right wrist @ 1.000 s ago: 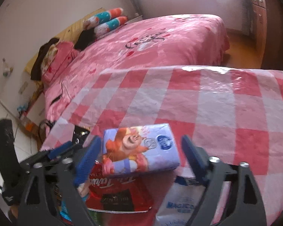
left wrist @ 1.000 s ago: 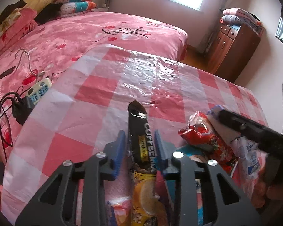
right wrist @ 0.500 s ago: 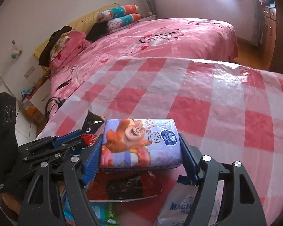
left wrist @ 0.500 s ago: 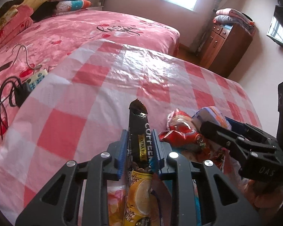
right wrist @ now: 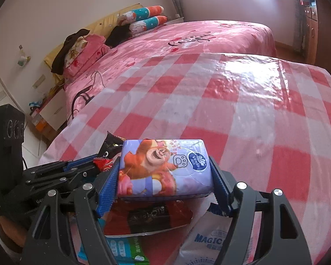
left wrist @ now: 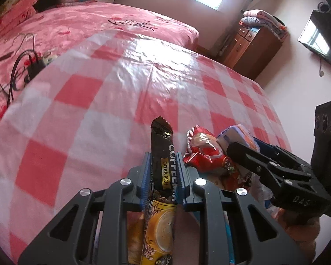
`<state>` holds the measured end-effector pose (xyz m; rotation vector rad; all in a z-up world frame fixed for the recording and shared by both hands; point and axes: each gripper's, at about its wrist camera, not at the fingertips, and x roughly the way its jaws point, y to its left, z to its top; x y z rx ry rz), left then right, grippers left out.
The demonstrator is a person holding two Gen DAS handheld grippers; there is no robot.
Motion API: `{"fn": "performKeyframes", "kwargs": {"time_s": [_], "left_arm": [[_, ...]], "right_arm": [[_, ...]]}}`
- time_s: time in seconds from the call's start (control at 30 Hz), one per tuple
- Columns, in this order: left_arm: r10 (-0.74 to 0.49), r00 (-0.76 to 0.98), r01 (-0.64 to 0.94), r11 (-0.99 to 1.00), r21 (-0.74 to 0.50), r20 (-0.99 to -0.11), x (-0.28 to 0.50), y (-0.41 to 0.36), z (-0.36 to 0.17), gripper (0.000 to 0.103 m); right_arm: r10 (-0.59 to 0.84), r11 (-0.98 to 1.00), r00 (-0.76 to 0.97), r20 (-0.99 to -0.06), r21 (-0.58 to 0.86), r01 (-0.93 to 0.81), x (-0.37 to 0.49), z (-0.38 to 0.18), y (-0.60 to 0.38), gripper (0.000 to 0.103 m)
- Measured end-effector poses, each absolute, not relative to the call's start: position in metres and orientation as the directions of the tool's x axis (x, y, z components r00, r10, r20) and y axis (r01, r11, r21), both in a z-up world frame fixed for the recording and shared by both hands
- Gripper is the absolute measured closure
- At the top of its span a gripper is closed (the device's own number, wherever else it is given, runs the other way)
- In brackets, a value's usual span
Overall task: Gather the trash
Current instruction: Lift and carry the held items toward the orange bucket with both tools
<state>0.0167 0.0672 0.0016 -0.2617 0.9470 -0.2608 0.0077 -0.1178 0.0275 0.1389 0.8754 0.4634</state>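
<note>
My left gripper (left wrist: 162, 165) is shut on a black and yellow coffee-mix sachet (left wrist: 163, 167) that stands upright between the blue pads. My right gripper (right wrist: 164, 174) is shut on a purple tissue pack (right wrist: 163, 167) with a cartoon bear, held lengthwise. In the left wrist view the right gripper (left wrist: 242, 148) is just to the right, beside a red snack wrapper (left wrist: 203, 150). In the right wrist view the left gripper (right wrist: 88, 165) is at the lower left. Under the tissue pack lie a red wrapper (right wrist: 150, 216), a green-blue packet (right wrist: 125, 249) and a white Magic bag (right wrist: 209, 240).
The trash lies at the near edge of a table with a red and white checked plastic cloth (left wrist: 125, 92). Behind it is a pink bed (right wrist: 187, 39) with a cable and charger (left wrist: 33, 66). A brown cabinet (left wrist: 256, 48) stands at the far right.
The right gripper closed on the tissue pack and lifted it. The left gripper tightened on the coffee sachet and raised it. Both grippers moved closer together.
</note>
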Motion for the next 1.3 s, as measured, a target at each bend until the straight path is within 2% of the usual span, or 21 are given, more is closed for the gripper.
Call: {"fn": "performKeyframes", "kwargs": {"time_s": [0.37,0.8,1.3], "left_arm": [[-0.383,0.572,0.105,0.911,-0.398,-0.726,-0.013,0.084,0.006,0.080],[-0.413,0.652,0.089,0.875,-0.476,-0.636,-0.042,0.131,0.036,0.080],[-0.354,0.715,-0.006,0.859,-0.512,-0.603,-0.081,0.213,0.043,0.080]], "right_arm": [[0.422,0.905,0.615,-0.666,0.268,-0.331,-0.034,0.044,-0.114,0.029],[0.412,0.909,0.650,-0.638,0.244,-0.337,-0.059,0.075,-0.098,0.029],[0.481,0.862,0.583,-0.655,0.233,-0.450,-0.086,0.085,-0.017,0.029]]}}
